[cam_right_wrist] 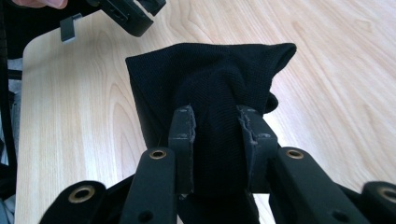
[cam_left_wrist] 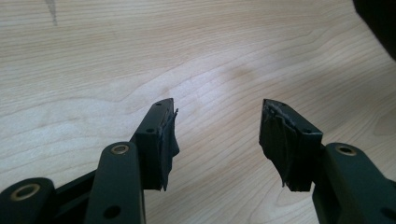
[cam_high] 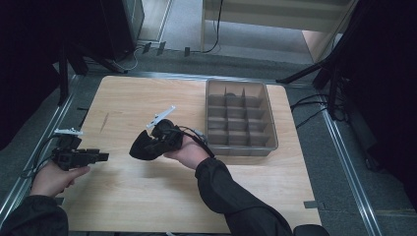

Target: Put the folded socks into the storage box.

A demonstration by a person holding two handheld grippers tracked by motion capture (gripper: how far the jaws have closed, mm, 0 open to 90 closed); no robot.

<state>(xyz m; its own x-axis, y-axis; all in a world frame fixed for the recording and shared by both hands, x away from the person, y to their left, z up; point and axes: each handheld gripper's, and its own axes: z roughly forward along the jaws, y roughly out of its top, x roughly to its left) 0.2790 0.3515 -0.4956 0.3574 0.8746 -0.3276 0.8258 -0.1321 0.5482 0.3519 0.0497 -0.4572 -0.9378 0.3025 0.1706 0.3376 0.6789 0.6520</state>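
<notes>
A black knitted cloth (cam_right_wrist: 210, 70), bunched and folded, is pinched between the jaws of my right gripper (cam_right_wrist: 215, 116), which is shut on it. In the high view the cloth (cam_high: 141, 148) hangs just above the middle of the wooden table (cam_high: 147, 196), with the right gripper (cam_high: 153, 142) pointing left. My left gripper (cam_high: 103, 157) is held at the table's left edge, pointing right toward the cloth. In its own view the left gripper (cam_left_wrist: 217, 116) is open, with bare wood showing between the jaws. The left gripper (cam_right_wrist: 130, 16) also appears beyond the cloth in the right gripper view.
A grey tray (cam_high: 271, 129) divided into several compartments stands at the table's back right, close to the right hand. Metal rails run along both sides of the table. Black stand legs and cables lie on the floor behind and to the right.
</notes>
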